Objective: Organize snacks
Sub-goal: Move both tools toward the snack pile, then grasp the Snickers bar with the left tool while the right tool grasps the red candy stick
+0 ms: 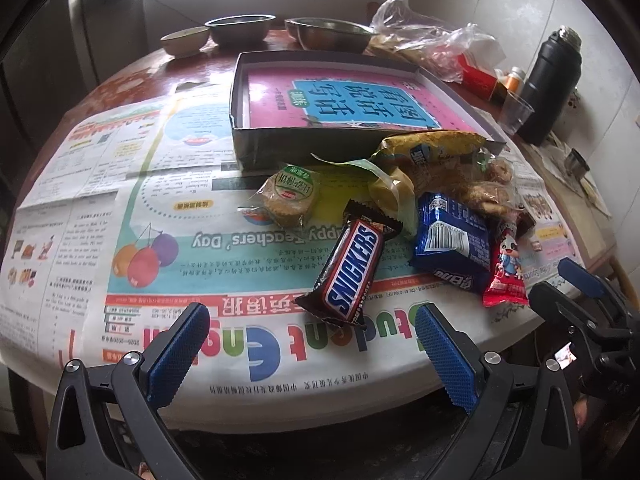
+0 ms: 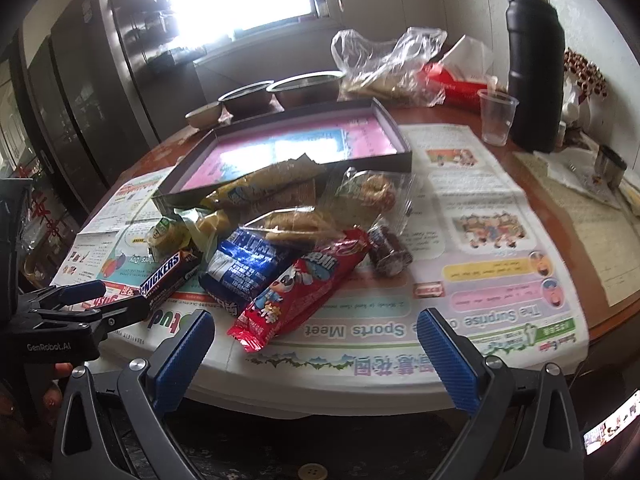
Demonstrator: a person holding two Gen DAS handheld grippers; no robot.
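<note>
At the bottom of each wrist view, the left gripper [image 1: 312,354] and the right gripper [image 2: 316,360] hang with fingers spread wide and empty, short of the snack pile at frame centre. The Snickers bar [image 1: 352,270] lies nearest the left gripper and clear of its neighbours, so it looks the cleanest first pick: straddle its narrow width, then carry it to the shallow box [image 1: 256,148] behind. The blue packet [image 1: 452,240], red packet [image 2: 296,292] and crinkly clear-wrapped biscuits [image 2: 304,220] overlap and may drag along; the plastic cup [image 2: 496,116] and black flask [image 2: 534,68] at upper right stand well apart.

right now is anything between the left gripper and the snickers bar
Nothing visible. The open left gripper sits just short of the Snickers bar, with only bare newspaper between. The blue packet lies beside the bar, to its right, not in the path.
</note>
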